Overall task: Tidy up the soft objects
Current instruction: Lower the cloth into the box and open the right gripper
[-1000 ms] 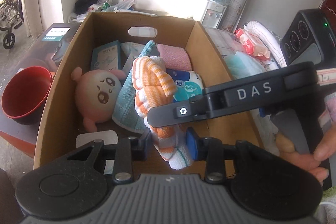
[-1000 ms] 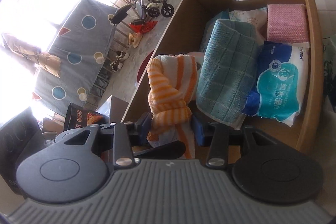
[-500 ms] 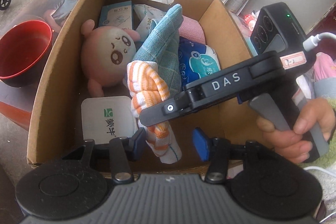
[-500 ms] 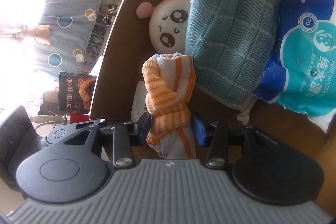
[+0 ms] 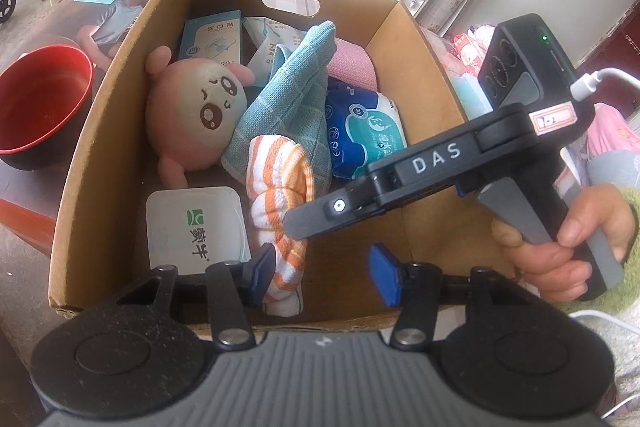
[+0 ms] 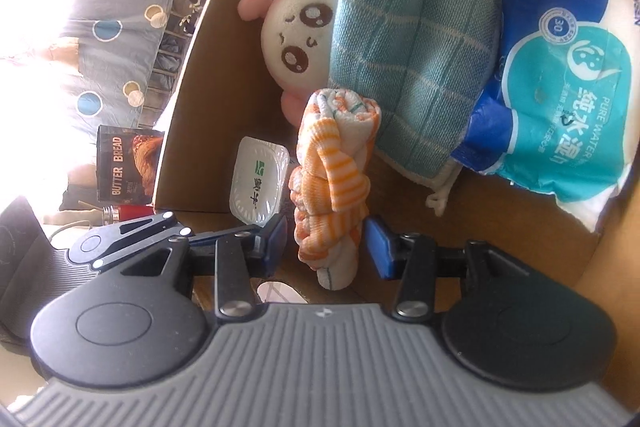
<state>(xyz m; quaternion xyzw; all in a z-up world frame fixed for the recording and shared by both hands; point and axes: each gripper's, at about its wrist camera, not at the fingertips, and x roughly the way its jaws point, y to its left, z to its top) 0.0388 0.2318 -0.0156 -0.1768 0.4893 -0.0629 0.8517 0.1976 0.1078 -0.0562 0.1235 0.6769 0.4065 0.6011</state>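
An orange-and-white striped knotted cloth (image 5: 280, 203) lies on the floor of a cardboard box (image 5: 100, 131), against a blue checked towel (image 5: 288, 107). It also shows in the right wrist view (image 6: 336, 183). My right gripper (image 6: 326, 245) is open with the cloth loose between its jaws. My left gripper (image 5: 322, 273) is open at the box's near wall, its left pad next to the cloth's lower end. In the left wrist view the right gripper's finger (image 5: 320, 215) lies across the cloth.
The box also holds a pink plush doll (image 5: 192, 115), a blue wet-wipes pack (image 5: 368, 135), a pink cloth (image 5: 352, 67), a white lidded cup (image 5: 196, 227) and small packets at the back. A red bowl (image 5: 40, 99) stands left of the box.
The striped cloth went down from above the box to its floor. My left gripper let go first and widened. My right gripper has now opened off the cloth.
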